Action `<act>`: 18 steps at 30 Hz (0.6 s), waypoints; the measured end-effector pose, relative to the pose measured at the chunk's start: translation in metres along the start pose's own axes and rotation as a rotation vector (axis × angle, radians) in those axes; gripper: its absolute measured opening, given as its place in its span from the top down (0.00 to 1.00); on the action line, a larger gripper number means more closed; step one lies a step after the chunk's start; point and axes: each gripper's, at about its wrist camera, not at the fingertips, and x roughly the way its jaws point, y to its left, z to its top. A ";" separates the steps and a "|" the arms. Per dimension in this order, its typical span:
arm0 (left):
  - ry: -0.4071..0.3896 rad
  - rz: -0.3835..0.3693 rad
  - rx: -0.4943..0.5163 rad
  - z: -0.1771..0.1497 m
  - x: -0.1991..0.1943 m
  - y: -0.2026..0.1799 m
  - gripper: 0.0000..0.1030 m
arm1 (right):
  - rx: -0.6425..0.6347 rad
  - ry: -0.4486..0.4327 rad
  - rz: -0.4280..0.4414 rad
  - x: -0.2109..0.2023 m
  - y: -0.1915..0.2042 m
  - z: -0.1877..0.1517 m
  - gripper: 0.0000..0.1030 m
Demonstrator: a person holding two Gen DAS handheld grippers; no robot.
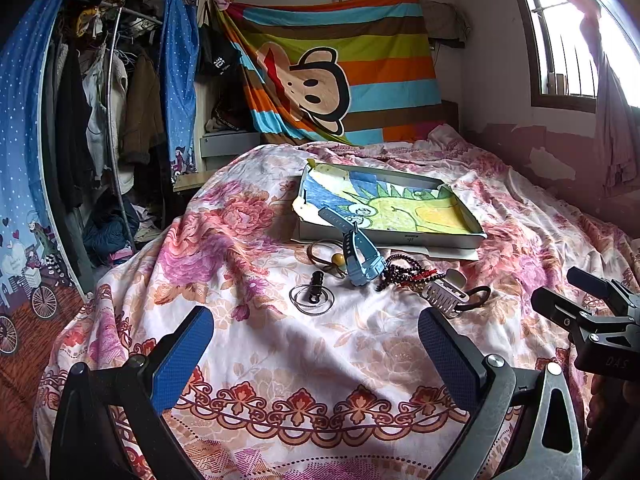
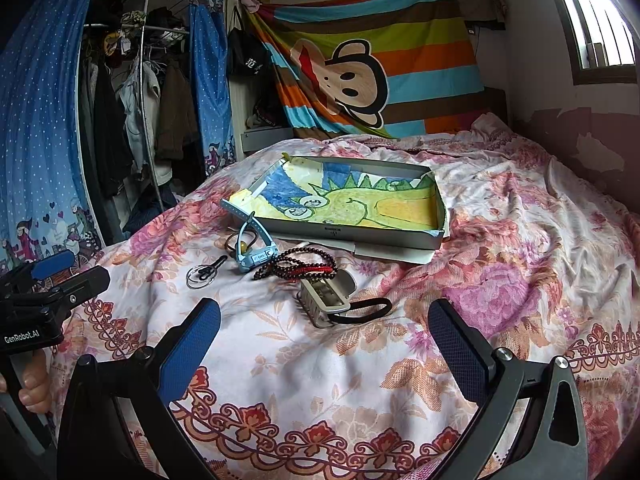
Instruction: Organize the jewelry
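The bed (image 1: 280, 344) carries a floral cover, with a clothes rack to one side and a striped monkey sheet hung at the head. A shallow box (image 2: 438, 216), lined with a crayon drawing, lies open near the middle; it is probably the bin for the pieces, since it is empty and the jewelry sits just in front of it.

Jewelry, loose on the cover:
- Blue watch (image 1: 362, 256), tipped on its side, one strap resting on the box rim.
- Dark beads (image 2: 304, 262) with a red cord, just beside the watch.
- Wire rings (image 1: 312, 300) with a small black clip.
- Metal clasp (image 2: 324, 300) on a black hair tie (image 2: 368, 312).
- Amber bead (image 1: 339, 259) on a loop behind the watch.

Left gripper (image 1: 316, 344): fingers spread wide, holding nothing, short of the rings. Right gripper (image 2: 324, 344): likewise spread and empty, aimed toward the clasp. Both hover clear of the cover, which suggests no piece has been picked yet.
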 end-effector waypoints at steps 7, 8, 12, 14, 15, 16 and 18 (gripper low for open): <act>0.000 0.000 0.000 0.000 0.000 0.000 0.00 | 0.000 0.001 0.000 0.000 0.000 0.000 0.01; 0.000 -0.001 -0.001 0.000 0.000 0.000 0.00 | 0.000 0.001 0.000 0.000 0.000 0.000 0.01; 0.001 -0.001 -0.001 0.000 0.000 0.000 0.00 | 0.000 0.002 -0.002 0.004 0.000 -0.003 0.01; 0.000 -0.001 -0.001 0.000 0.000 0.000 0.00 | 0.000 0.006 -0.005 0.005 0.000 -0.006 0.01; 0.000 -0.001 -0.001 0.000 0.000 0.000 0.00 | 0.000 0.010 -0.008 0.006 0.000 -0.006 0.01; 0.001 -0.001 -0.001 0.000 0.000 0.000 0.00 | 0.001 0.017 -0.012 0.007 0.000 -0.007 0.01; 0.003 0.000 -0.001 0.000 0.000 0.000 0.00 | 0.005 0.042 -0.013 0.010 0.000 -0.008 0.01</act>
